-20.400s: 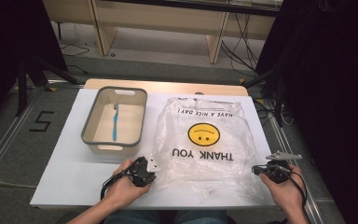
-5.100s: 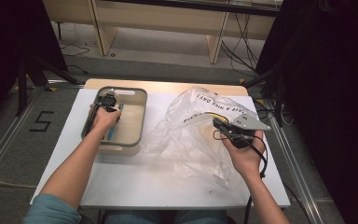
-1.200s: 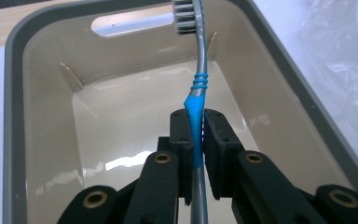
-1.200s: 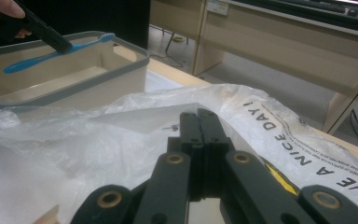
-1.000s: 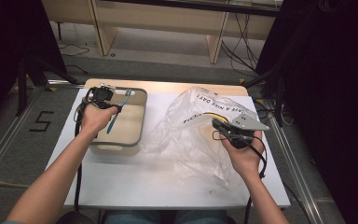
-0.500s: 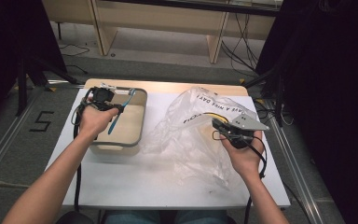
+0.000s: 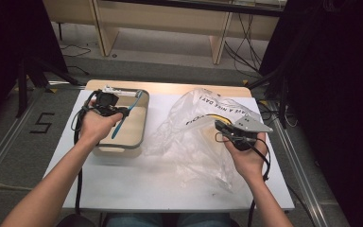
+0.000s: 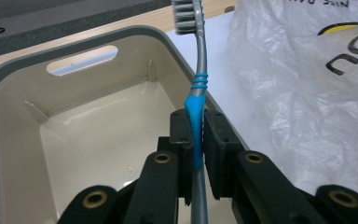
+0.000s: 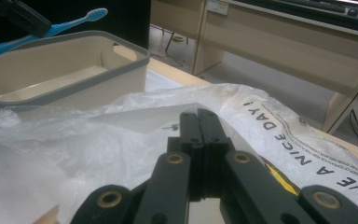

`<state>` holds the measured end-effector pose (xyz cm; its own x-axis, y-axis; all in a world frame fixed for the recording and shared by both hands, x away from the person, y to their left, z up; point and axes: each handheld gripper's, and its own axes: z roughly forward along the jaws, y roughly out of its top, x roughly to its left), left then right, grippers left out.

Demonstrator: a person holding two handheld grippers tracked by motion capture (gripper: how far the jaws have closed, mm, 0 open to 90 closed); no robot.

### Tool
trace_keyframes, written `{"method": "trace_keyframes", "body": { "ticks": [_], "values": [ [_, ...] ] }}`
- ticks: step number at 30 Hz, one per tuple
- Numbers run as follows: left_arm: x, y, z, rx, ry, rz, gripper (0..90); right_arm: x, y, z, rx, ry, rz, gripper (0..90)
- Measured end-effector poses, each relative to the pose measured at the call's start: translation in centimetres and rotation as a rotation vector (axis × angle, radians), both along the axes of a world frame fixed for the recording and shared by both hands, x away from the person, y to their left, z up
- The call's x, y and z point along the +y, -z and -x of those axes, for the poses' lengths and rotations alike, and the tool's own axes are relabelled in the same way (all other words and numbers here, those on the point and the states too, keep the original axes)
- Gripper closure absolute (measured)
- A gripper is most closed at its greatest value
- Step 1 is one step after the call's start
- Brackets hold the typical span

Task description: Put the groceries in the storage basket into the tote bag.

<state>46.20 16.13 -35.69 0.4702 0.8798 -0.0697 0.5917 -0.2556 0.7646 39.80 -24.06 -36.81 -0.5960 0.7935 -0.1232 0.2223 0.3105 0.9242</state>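
High view: a white table (image 7: pixel 137 184) with a wooden strip along its far edge sits on a grey floor, wooden benches behind it and dark curtains on both sides. There's a "5" taped on the floor at the left. The left gripper (image 7: pixel 108 105) hangs over the beige bin (image 7: pixel 137 137) with a blue toothbrush (image 7: pixel 123 119) pinched in it, clear of the bin's bottom. The right gripper (image 7: pixel 227 131) is clamped on the crinkly clear plastic bag (image 7: pixel 189 142), holding part of it up off the table; bits of black print show on it, but I can't read them from here.

Left gripper view: the jaws are squeezed tight on the toothbrush's blue handle (image 8: pixel 196 126), bristles pointing away, with the bin's inside (image 8: pixel 98 140) below and the bag (image 8: pixel 307 93) on the right.

Right gripper view: the jaws are fully closed with a fold of the bag (image 9: pixel 121 140) caught between them. You can read "A NICE DAY!" on the plastic. The bin (image 9: pixel 65 70) and toothbrush (image 9: pixel 70 23) are farther back at the left.
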Motion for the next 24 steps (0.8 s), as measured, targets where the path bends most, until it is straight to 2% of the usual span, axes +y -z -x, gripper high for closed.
{"method": "trace_keyframes", "body": {
  "ticks": [12, 24],
  "values": [
    [-1.2, -0.8, 2.0, -0.031, 0.071, 0.016, 81.9, 0.0, 0.0, 0.0, -0.001, 0.001, 0.000, 90.0],
    [-2.3, -0.9, 3.6, -0.046, 0.131, 0.027, 81.9, 0.1, 0.1, 0.0, 0.001, 0.000, 0.002, 90.0]
  ]
}}
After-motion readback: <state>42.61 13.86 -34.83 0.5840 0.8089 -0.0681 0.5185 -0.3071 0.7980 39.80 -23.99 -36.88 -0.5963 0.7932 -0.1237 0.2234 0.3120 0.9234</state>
